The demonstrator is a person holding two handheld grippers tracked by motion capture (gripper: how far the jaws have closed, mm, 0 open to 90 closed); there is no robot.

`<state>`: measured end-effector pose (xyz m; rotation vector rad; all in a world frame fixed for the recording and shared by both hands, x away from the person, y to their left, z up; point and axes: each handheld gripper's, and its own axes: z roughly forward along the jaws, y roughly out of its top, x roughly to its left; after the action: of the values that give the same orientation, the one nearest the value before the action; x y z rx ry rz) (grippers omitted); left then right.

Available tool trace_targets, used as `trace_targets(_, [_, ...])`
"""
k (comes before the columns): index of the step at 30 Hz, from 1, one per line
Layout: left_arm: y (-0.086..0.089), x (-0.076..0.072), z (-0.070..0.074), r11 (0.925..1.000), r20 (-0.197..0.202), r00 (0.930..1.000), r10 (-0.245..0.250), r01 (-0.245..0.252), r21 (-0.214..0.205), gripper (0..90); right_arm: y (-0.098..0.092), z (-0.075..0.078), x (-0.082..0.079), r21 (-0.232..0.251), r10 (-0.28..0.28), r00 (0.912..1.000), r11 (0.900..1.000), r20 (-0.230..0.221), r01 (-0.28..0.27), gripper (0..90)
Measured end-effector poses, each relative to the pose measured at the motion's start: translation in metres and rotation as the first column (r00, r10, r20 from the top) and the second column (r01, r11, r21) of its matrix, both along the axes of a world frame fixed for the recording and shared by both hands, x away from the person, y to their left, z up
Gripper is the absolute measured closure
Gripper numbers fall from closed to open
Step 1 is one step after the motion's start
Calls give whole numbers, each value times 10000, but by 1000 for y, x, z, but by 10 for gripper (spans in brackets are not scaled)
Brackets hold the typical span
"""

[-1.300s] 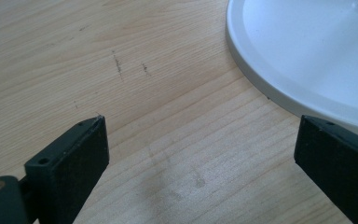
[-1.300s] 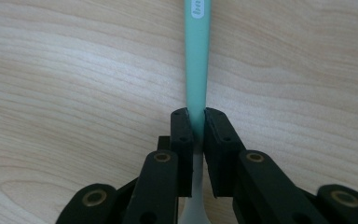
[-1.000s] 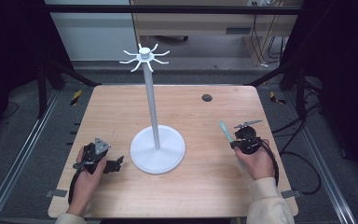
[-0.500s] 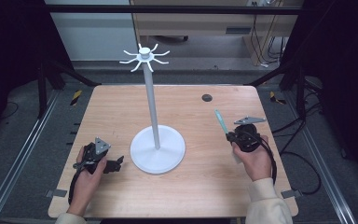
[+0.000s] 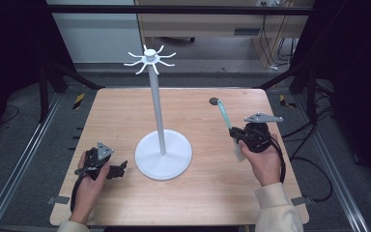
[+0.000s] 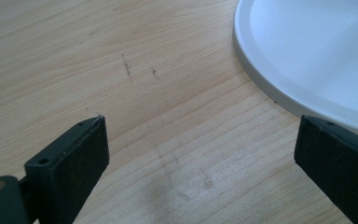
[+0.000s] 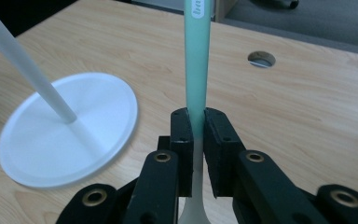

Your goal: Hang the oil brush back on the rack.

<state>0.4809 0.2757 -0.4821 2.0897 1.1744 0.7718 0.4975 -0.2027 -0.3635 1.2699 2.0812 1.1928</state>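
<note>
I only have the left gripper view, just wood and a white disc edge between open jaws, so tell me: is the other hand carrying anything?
Observer: Yes. The right gripper is shut on a mint-green toothbrush, clamped across its handle.
Operator: Which way does the brush point?
Observer: In the high view the green handle slants up and away from the person, and the white end sticks out below the jaws.
Operator: What is that white disc part of?
Observer: It is the base of a tall white stand with curved hooks at its top, mid-table. Nothing hangs on the hooks.
</note>
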Motion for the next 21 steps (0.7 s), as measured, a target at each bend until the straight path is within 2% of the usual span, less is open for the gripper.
trace_targets(8, [0, 0, 2, 10000, 156, 9999, 46, -45, -59, 26, 8, 31, 4, 481, 205, 9966, 9985, 795, -243, 825])
trace_targets(12, [-1, -2, 1, 10000, 174, 9998, 32, -32, -3, 26, 11, 47, 7, 872, 269, 9925, 9955, 1192, -374, 825])
trace_targets(15, [-1, -2, 1, 10000, 180, 9998, 41, -41, 27, 25, 15, 58, 8, 992, 347, 9876, 9938, 1534, -504, 825])
trace_targets(18, [0, -2, 1, 10000, 182, 9998, 42, -43, 55, 26, 17, 61, 6, 1279, 431, 9824, 9895, 1817, -670, 825])
trace_targets(21, [0, -2, 1, 10000, 177, 9998, 25, -26, 69, 25, 21, 62, 4, 1054, 429, 9805, 9924, 1918, -641, 825])
